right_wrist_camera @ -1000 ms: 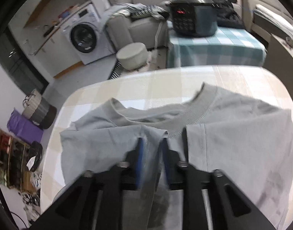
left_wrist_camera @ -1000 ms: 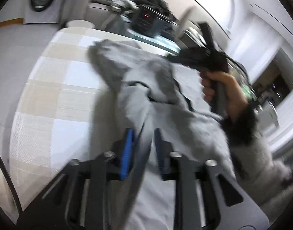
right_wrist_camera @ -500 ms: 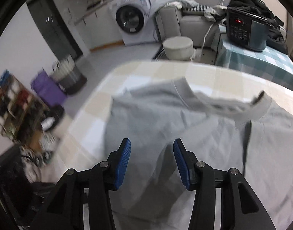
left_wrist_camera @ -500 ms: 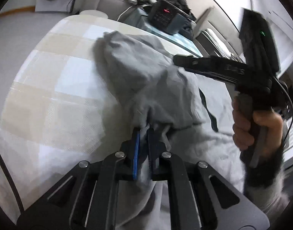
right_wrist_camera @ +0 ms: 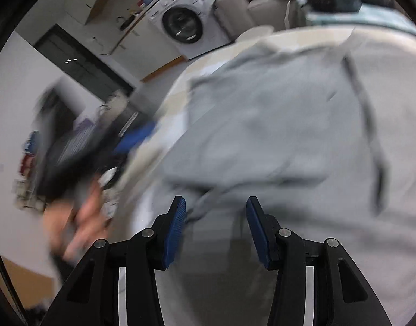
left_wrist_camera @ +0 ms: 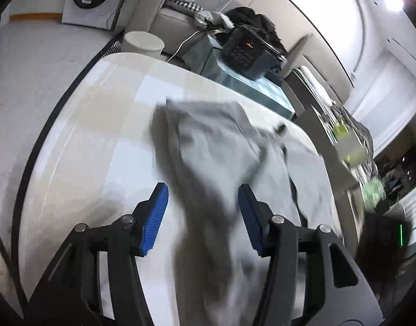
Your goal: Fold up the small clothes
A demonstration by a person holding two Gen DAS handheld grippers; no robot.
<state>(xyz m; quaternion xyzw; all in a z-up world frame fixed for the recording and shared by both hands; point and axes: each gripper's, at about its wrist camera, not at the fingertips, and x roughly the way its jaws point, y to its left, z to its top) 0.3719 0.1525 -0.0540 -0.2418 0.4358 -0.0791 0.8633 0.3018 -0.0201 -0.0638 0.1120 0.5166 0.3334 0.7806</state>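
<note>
A grey shirt [left_wrist_camera: 221, 146] lies on the checked table [left_wrist_camera: 99, 135], with one side folded over its middle. My left gripper [left_wrist_camera: 203, 217] hovers over the shirt's near edge. Its jaws are opening, and the cloth passes below them with neither blue pad pressing it. In the right wrist view the same shirt [right_wrist_camera: 275, 125] fills the table. My right gripper [right_wrist_camera: 216, 231] stands open above a wrinkled fold and holds nothing. The left gripper [right_wrist_camera: 131, 138] shows there as a blur at the left, held by a hand [right_wrist_camera: 83, 222]. The right gripper's dark body [left_wrist_camera: 381, 241] is at the left view's right edge.
A washing machine [right_wrist_camera: 180, 24] stands against the far wall. A round stool [left_wrist_camera: 144, 44] and a sofa [left_wrist_camera: 164, 19] sit beyond the table. A black appliance with a red display [left_wrist_camera: 248, 51] rests on a side table with a teal cloth. The table edge [left_wrist_camera: 58, 125] curves at left.
The left gripper, shut on a shirt fold half a second ago, has let go and opened. The right gripper released its fold earlier, stayed open and swung across the shirt.
</note>
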